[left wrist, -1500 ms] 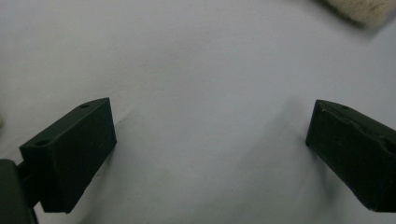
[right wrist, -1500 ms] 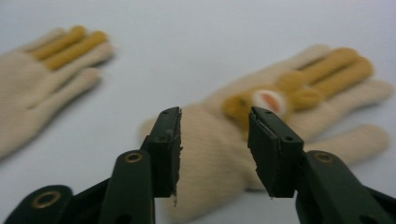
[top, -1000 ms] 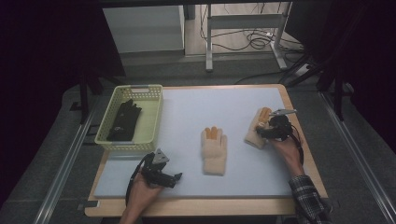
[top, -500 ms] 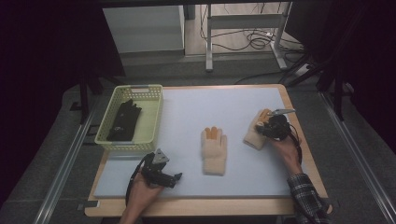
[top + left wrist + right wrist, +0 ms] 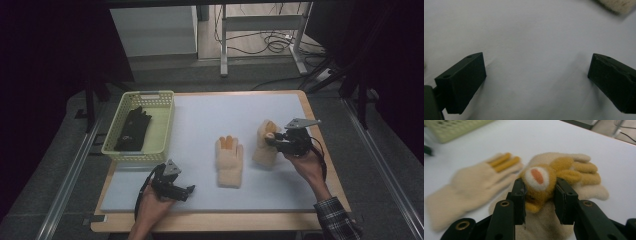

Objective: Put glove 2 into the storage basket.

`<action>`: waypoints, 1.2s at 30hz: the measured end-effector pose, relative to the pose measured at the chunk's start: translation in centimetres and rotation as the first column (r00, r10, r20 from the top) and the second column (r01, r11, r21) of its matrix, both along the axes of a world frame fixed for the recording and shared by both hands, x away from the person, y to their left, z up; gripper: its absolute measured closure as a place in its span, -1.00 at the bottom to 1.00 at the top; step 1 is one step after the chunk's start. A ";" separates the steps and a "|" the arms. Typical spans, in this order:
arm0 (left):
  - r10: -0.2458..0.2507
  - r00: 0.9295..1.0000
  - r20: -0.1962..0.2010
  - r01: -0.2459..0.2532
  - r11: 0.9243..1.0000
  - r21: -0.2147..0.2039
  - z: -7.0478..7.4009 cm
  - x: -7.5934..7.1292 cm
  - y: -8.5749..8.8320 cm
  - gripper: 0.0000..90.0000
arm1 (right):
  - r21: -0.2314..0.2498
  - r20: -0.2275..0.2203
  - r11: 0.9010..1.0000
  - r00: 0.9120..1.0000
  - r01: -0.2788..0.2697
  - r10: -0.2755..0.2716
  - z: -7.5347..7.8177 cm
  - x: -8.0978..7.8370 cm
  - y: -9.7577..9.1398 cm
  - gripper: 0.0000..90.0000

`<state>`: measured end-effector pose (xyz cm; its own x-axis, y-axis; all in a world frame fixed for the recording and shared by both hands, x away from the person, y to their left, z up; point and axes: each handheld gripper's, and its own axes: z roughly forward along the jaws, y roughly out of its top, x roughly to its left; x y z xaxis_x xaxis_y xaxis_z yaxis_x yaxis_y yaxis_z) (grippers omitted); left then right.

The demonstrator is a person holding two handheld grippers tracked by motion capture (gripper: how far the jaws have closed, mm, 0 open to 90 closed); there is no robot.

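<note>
Right tongs (image 5: 539,195): clamped on the orange animal-face patch of a cream glove (image 5: 564,170); the jaws had just been closing, and the patch sat squeezed between the pads.
Right tongs, from above (image 5: 272,139): at the right side of the tabletop (image 5: 310,107), pointing left, held in the person's right hand (image 5: 306,165).
Held glove (image 5: 264,145): right of centre on the white mat (image 5: 220,115), its far end bunched up at the tongs, its cuff end resting on the mat.
Second glove (image 5: 229,161): cream with orange fingertips, flat at mid-mat, just left of the held one; whether the two touched could not be told.
Second glove, right gripper view (image 5: 471,187): lay left of the held glove, blurred.
Left tongs (image 5: 189,191): at the near-left of the mat, held in the left hand (image 5: 152,202), jaws wide apart with nothing between them.
Left tongs, own view (image 5: 536,77): bare mat between the jaws; a cream glove edge (image 5: 616,5) at the top right corner.
Basket (image 5: 165,120): pale green, at the far-left of the tabletop, well apart from both gloves.
Black gloves (image 5: 132,130): lay inside the basket.
In the way: only the second glove lay on the mat between the held glove and the basket.
Beyond the tabletop: a metal frame (image 5: 260,22) and floor cables (image 5: 272,45).
</note>
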<state>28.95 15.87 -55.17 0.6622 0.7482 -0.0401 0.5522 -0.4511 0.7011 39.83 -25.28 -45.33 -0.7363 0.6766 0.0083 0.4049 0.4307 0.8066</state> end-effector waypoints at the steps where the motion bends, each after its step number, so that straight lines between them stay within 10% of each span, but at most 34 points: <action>1: 0.000 1.000 0.000 0.000 1.000 0.000 0.0 0.0 0.0 -0.96 | 0.010 -0.001 1.000 1.000 -0.021 0.021 0.3 -0.4 0.4 0.41; 10: -0.002 1.000 0.001 0.002 1.000 0.002 0.0 0.0 0.0 -0.96 | 0.060 -0.017 0.973 0.974 -0.224 0.225 1.9 -3.2 5.5 0.40; 17: 0.001 1.000 0.002 -0.001 1.000 0.000 0.0 0.0 0.0 -0.96 | -0.031 -0.053 0.947 0.947 -0.319 0.317 -0.5 -3.2 10.5 0.38; 27: 0.000 1.000 0.000 0.000 1.000 0.000 0.0 0.0 0.0 -0.96 | -0.103 -0.077 0.946 0.951 -0.308 0.301 -5.2 -2.8 12.1 -0.02; 36: -0.002 1.000 0.002 0.002 1.000 0.002 0.0 0.0 0.0 -0.96 | -0.047 -0.056 0.963 0.963 -0.265 0.262 -3.9 -2.9 10.4 -0.21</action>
<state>28.96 15.88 -55.17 0.6636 0.7471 -0.0374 0.5502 -0.4536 0.7011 36.91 -14.89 -49.26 -0.8881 0.4593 0.0175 0.3094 0.5692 0.7617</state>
